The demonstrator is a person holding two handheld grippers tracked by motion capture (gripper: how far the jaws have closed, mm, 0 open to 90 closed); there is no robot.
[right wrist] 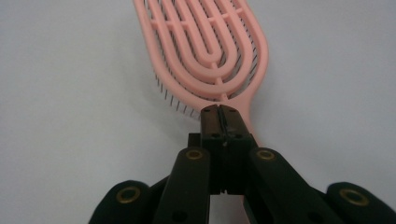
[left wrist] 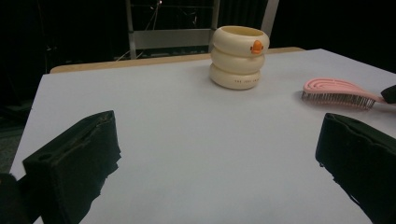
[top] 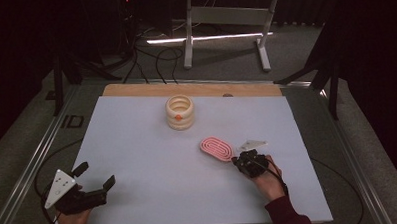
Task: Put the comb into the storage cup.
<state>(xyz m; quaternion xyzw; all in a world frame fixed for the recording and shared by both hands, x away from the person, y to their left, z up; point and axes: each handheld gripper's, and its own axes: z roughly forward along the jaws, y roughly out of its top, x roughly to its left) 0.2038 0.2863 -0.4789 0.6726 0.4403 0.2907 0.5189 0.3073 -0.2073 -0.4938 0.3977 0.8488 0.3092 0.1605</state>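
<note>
The right gripper (right wrist: 223, 112) pinches the pink hairbrush (right wrist: 212, 51) handle, low in the frame. Lift slowly, keeping it level.

The left gripper (left wrist: 219, 154) waits, jaws wide.

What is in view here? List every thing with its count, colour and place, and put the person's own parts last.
hairbrush: one, pink, right of the table's middle, bristles down, handle in the right gripper.
cup: one, cream, ringed, orange mark on its side, upright toward the far edge.
table: one, white top with a wooden far edge.
metal stand: one, pale grey, on the floor beyond the table.
left gripper: one, black, near left corner, jaws open.
right gripper: one, black, shut on the hairbrush's handle.
</note>
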